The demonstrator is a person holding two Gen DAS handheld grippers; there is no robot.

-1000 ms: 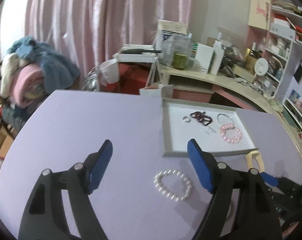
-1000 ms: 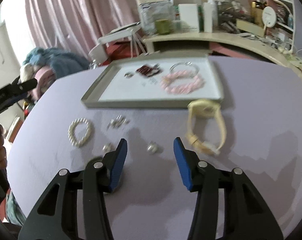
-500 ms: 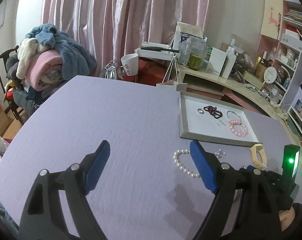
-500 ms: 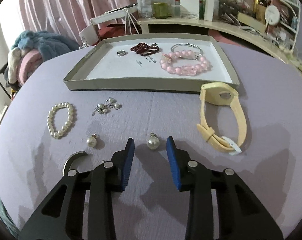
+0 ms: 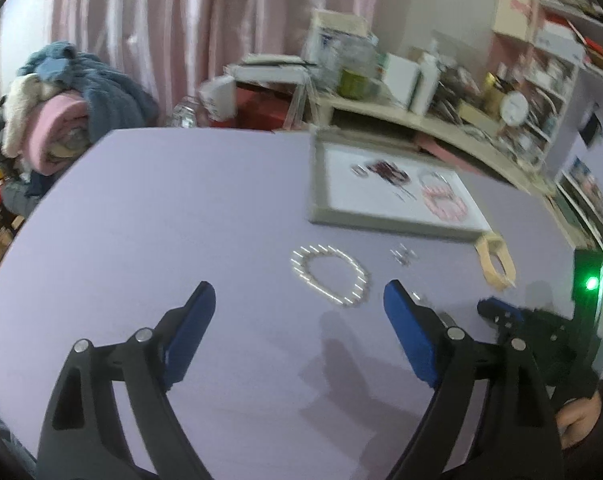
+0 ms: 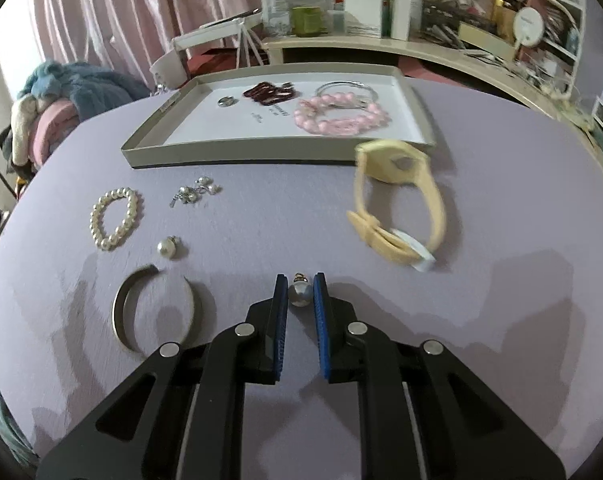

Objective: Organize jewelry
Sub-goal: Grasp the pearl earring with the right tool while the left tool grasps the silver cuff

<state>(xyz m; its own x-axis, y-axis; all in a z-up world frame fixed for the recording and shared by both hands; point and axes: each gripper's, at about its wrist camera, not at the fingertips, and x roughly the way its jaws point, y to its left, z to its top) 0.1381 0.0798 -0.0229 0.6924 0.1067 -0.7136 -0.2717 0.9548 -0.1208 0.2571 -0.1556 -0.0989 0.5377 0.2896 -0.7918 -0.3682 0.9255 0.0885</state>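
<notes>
My right gripper (image 6: 300,293) is shut on a pearl earring (image 6: 299,293) low over the purple table. A second pearl earring (image 6: 168,247), a white pearl bracelet (image 6: 115,218), a silver cuff (image 6: 157,312), a cluster of small earrings (image 6: 195,193) and a yellow watch (image 6: 397,204) lie loose on the table. The grey tray (image 6: 237,150) holds a pink bead bracelet (image 6: 341,116), a dark red bracelet (image 6: 267,93), a silver bangle (image 6: 347,88) and a ring (image 6: 225,101). My left gripper (image 5: 299,312) is open and empty, just short of the pearl bracelet (image 5: 329,274).
A pile of blankets (image 5: 61,100) sits on a chair at the far left. A cluttered curved desk (image 6: 421,46) and shelves (image 5: 549,60) stand behind the table. In the left wrist view, the right gripper's body (image 5: 541,332) is at the lower right.
My right gripper has moved forward and shut on the pearl earring that lay in front of it. My left gripper has moved closer to the pearl bracelet and stays open.
</notes>
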